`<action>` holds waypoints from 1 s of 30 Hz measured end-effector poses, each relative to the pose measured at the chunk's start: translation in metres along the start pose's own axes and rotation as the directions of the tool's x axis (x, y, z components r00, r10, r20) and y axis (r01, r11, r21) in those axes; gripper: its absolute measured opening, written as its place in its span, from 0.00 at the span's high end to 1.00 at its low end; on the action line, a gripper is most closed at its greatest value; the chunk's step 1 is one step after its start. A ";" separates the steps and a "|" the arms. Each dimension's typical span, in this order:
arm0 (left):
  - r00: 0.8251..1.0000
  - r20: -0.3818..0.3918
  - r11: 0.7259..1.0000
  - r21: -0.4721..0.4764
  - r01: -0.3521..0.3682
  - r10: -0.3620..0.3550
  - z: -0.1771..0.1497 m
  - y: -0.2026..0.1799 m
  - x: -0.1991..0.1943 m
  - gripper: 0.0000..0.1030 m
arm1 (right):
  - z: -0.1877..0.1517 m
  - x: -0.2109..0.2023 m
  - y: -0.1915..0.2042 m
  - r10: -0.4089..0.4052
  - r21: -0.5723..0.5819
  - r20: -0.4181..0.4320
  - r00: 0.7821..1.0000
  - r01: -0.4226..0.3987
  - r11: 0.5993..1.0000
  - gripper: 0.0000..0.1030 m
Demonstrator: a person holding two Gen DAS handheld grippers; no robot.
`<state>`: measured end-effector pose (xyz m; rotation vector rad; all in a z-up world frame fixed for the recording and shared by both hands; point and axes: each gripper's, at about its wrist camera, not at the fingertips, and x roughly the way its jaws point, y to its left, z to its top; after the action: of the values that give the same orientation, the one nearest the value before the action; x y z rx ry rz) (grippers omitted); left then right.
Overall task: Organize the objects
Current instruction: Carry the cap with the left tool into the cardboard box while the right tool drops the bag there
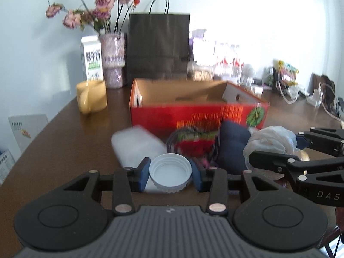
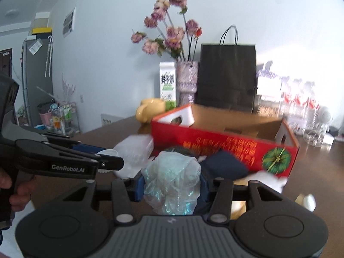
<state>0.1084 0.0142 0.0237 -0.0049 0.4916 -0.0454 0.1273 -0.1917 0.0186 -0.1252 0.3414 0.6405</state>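
on the brown table (image 1: 64,129), centre frame below the red box (image 1: 193,114), our left gripper (image 1: 169,175) clamps a white lid (image 1: 171,175) while our right gripper (image 2: 172,185) clamps crumpled plastic wrap (image 2: 172,180).

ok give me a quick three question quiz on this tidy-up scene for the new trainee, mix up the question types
1. True or false: the left gripper is shut on a white lid.
2. Multiple choice: what does the right gripper hold? A) a yellow mug B) a crumpled clear plastic bag C) a milk carton
3. Short answer: which open container stands on the table just beyond both grippers?

Key
1. True; the blue pads press on either side of the lid.
2. B; the plastic bag is pinched between the pads, while the yellow mug and milk carton stand on the table farther back.
3. The red cardboard box.
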 end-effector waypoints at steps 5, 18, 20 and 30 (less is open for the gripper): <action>0.998 0.067 1.000 0.012 0.005 -0.006 0.032 -0.008 0.012 0.60 | 0.022 0.009 -0.017 -0.048 -0.027 0.049 0.998 0.050 0.998 0.54; 0.989 0.145 0.999 -0.043 0.014 -0.008 0.101 -0.020 0.074 0.60 | 0.073 0.069 -0.075 -0.137 -0.032 0.082 0.987 0.140 0.990 0.54; 0.989 0.147 0.999 -0.050 0.012 -0.005 0.109 -0.022 0.086 0.60 | 0.081 0.082 -0.087 -0.144 -0.015 0.075 0.987 0.145 0.989 0.54; 0.991 0.131 0.996 -0.087 -0.001 0.012 0.139 -0.029 0.153 0.60 | 0.099 0.154 -0.133 -0.151 0.051 -0.041 0.988 0.153 0.987 0.54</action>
<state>0.3073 -0.0221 0.0751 -0.0909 0.3612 -0.0173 0.3503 -0.1892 0.0588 -0.1107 0.3806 0.4782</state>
